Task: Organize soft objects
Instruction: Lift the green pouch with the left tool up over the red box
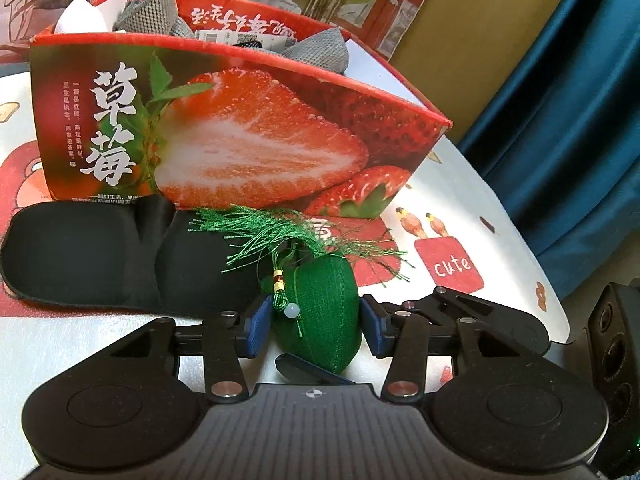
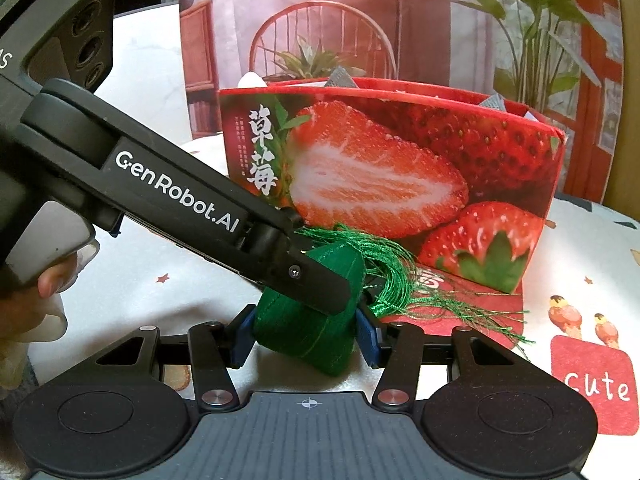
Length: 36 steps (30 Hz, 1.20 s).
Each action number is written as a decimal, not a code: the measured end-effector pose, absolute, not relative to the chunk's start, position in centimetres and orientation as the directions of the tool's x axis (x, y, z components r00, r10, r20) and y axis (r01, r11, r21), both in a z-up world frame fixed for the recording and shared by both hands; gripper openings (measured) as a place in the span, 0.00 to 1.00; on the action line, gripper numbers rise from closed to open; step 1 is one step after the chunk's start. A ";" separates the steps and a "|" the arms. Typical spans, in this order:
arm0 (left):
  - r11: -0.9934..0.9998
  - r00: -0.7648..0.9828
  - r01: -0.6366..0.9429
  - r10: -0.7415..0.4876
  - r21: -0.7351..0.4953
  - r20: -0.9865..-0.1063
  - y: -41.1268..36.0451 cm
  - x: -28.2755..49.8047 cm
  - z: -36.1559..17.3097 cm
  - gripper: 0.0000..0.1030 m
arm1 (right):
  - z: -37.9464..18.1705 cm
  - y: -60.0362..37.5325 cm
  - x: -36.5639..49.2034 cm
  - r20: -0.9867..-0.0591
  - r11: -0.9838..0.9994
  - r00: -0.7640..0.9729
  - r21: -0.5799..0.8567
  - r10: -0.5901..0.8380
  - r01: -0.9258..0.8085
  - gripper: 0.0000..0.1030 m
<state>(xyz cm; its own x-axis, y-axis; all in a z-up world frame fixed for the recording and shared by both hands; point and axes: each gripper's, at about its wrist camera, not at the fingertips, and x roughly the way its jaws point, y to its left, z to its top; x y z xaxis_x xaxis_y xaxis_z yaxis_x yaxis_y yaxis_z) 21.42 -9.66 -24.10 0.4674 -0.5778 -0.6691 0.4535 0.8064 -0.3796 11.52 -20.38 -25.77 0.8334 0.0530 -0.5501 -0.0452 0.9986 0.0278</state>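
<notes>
Between both grippers' pads: green sachet (image 1: 320, 312), clamped.

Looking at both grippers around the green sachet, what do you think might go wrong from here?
1. Both the left gripper and the right gripper bracket the green sachet; pulling apart could strain it, or one could slip off.
2. Its green tassel trails loose toward the strawberry box and may snag on the wall during a lift.
3. The tassel also lies over the black eye mask, which might be dragged along.
</notes>
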 end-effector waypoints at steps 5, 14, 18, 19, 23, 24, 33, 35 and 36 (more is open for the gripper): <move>0.792 0.485 0.471 -0.601 -0.389 -0.635 -8.9 20.4 -23.2 0.48 | -24.8 -19.6 10.9 -0.534 0.999 0.845 0.004 0.034 -0.038 0.46; 0.767 0.528 0.515 -0.636 -0.384 -0.563 -8.1 19.0 -19.8 0.48 | -21.8 -19.0 9.8 -0.483 0.999 0.876 -0.022 0.011 -0.025 0.46; 0.755 0.544 0.539 -0.651 -0.374 -0.530 -8.3 19.3 -17.0 0.48 | -19.3 -19.1 9.6 -0.443 0.999 0.896 -0.042 -0.001 -0.020 0.46; 0.752 0.547 0.542 -0.654 -0.374 -0.523 -8.3 19.4 -16.4 0.48 | -18.5 -19.2 9.6 -0.432 0.999 0.902 -0.045 -0.004 -0.017 0.46; 0.741 0.567 0.567 -0.668 -0.359 -0.483 -8.5 19.9 -12.9 0.48 | -15.4 -20.0 9.8 -0.384 0.999 0.923 -0.036 -0.007 -0.007 0.46; 0.740 0.574 0.578 -0.668 -0.343 -0.473 -8.5 20.0 -11.8 0.48 | -14.5 -20.2 9.8 -0.369 0.999 0.930 -0.035 -0.008 -0.005 0.46; 0.737 0.628 0.635 -0.668 -0.232 -0.400 -8.6 22.0 -4.1 0.49 | -6.5 -21.8 13.1 -0.270 0.999 0.963 -0.050 0.005 -0.019 0.46; 0.741 0.641 0.636 -0.663 -0.217 -0.387 -8.6 22.7 -2.9 0.49 | -5.1 -21.9 14.3 -0.256 0.998 0.967 -0.059 0.005 -0.021 0.46; 0.744 0.647 0.635 -0.660 -0.209 -0.382 -8.7 23.0 -2.4 0.49 | -4.5 -22.0 14.7 -0.250 0.998 0.968 -0.064 0.005 -0.022 0.46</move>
